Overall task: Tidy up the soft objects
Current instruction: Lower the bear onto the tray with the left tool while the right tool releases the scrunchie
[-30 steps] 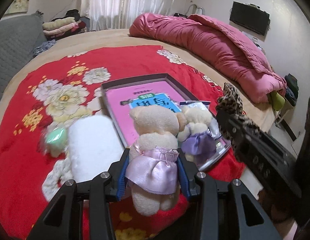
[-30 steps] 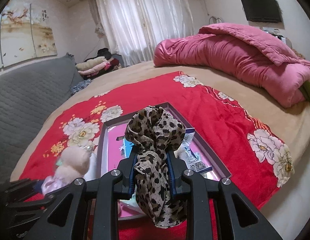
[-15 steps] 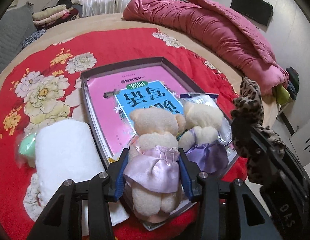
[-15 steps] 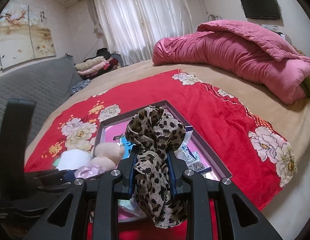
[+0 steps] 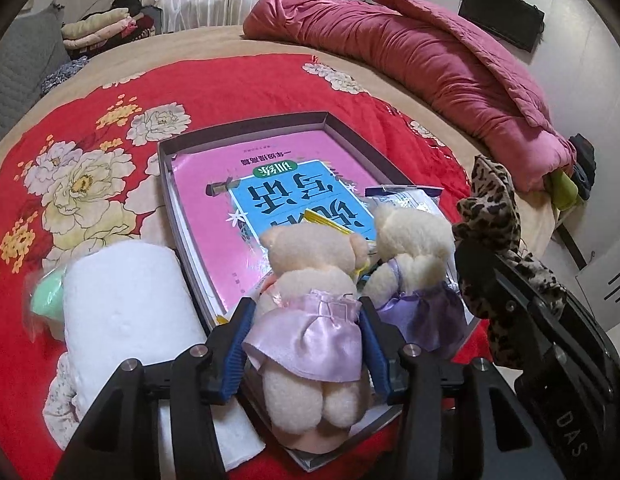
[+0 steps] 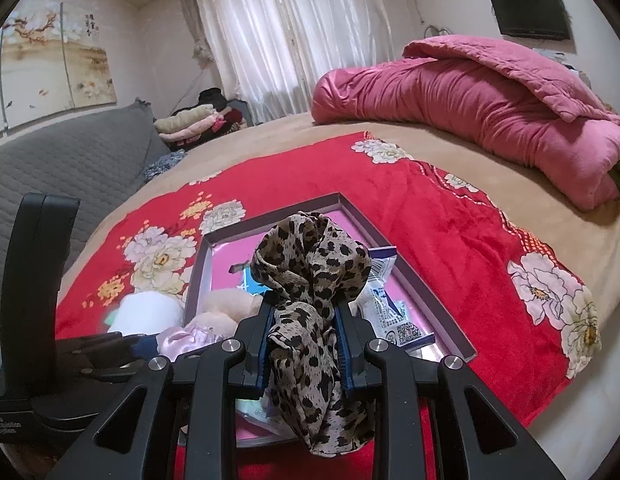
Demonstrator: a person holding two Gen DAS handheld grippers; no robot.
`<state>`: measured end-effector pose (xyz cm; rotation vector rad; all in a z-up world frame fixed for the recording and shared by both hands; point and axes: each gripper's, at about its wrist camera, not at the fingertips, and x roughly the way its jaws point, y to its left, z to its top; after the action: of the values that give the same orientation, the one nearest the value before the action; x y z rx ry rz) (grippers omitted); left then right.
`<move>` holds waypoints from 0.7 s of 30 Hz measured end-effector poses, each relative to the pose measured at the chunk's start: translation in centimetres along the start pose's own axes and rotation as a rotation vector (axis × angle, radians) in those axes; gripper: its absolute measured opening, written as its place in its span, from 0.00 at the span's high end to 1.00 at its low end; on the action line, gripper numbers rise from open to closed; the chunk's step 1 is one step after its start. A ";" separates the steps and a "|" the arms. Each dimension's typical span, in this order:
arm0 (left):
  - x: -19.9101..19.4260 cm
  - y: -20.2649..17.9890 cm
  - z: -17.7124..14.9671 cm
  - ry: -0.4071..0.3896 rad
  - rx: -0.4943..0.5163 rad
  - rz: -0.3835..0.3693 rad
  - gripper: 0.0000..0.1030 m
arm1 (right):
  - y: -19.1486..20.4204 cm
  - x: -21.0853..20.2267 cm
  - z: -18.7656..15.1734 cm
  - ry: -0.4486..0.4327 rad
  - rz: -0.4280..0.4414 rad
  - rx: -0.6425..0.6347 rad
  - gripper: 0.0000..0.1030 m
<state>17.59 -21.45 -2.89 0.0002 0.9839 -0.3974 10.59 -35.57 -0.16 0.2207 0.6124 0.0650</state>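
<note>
A cream teddy bear in a pink dress [image 5: 310, 264] stands between the blue pads of my left gripper [image 5: 306, 308]. The jaws are opening, and the pads still touch the sides of the dress. The bear rests in the near corner of a grey tray [image 5: 246, 130], next to a second bear in a lilac dress [image 5: 414, 240]. My right gripper [image 6: 306, 304] is shut on a leopard-print scarf [image 6: 310, 264], held above the tray's near right side. The scarf's ends hang below the jaws.
A pink and blue book [image 5: 214, 208] and a plastic packet [image 5: 406, 196] lie in the tray. A rolled white towel [image 5: 126, 304] and a green item [image 5: 48, 298] lie left of it on the red flowered blanket [image 5: 90, 120]. A pink quilt [image 5: 430, 60] is heaped at the back right.
My left gripper carried the pink-dress bear forward and down, from beside the towel into the tray's near corner. Its jaws stand slightly wider. The right gripper and scarf have stayed still.
</note>
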 end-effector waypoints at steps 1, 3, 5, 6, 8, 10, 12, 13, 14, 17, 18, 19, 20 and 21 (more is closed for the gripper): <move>0.0 0.0 0.0 -0.001 -0.001 0.000 0.49 | -0.1 0.0 0.0 0.000 -0.001 0.002 0.72; -0.1 0.1 0.1 -0.003 -0.001 0.003 0.47 | -0.1 0.1 0.0 0.000 -0.001 0.005 0.72; -0.2 0.3 0.1 -0.005 -0.006 0.004 0.46 | -0.1 0.1 0.0 0.002 -0.001 0.004 0.72; -0.3 0.5 0.1 -0.007 -0.010 0.001 0.46 | -0.2 0.2 0.0 0.004 -0.003 0.003 0.72; -0.7 0.7 0.1 -0.016 -0.015 -0.005 0.46 | -0.2 0.4 0.0 0.011 -0.004 0.002 0.72; -1.1 0.9 0.1 -0.023 -0.015 -0.007 0.45 | -0.1 0.7 0.0 0.015 -0.006 0.001 0.72; -1.4 1.2 0.1 -0.029 -0.021 -0.010 0.44 | 0.0 0.8 0.0 0.015 -0.007 -0.003 0.72; -1.6 1.4 0.1 -0.030 -0.023 -0.009 0.43 | 0.1 0.9 -0.1 0.015 -0.007 -0.007 0.72; -1.8 1.5 0.0 -0.033 -0.025 -0.006 0.42 | 0.2 1.1 0.0 0.017 -0.006 -0.012 0.72; -2.6 2.0 -0.4 -0.046 -0.022 0.012 0.42 | 0.8 1.7 0.1 0.022 0.005 -0.022 0.71; -3.0 2.2 -0.6 -0.054 -0.020 0.011 0.42 | 1.0 2.0 0.1 0.023 0.012 -0.027 0.71; -3.3 2.4 -0.7 -0.059 -0.019 0.011 0.42 | 1.4 2.4 0.2 0.026 0.016 -0.036 0.71; -3.7 2.5 -0.8 -0.064 -0.017 0.012 0.42 | 1.6 2.7 0.2 0.032 0.022 -0.041 0.71; -3.9 2.6 -0.9 -0.068 -0.013 0.013 0.42 | 1.9 3.2 0.2 0.038 0.027 -0.048 0.68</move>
<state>15.76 -17.61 -0.67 -0.0188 0.9192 -0.3766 13.30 -33.39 -1.37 0.1816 0.6453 0.1105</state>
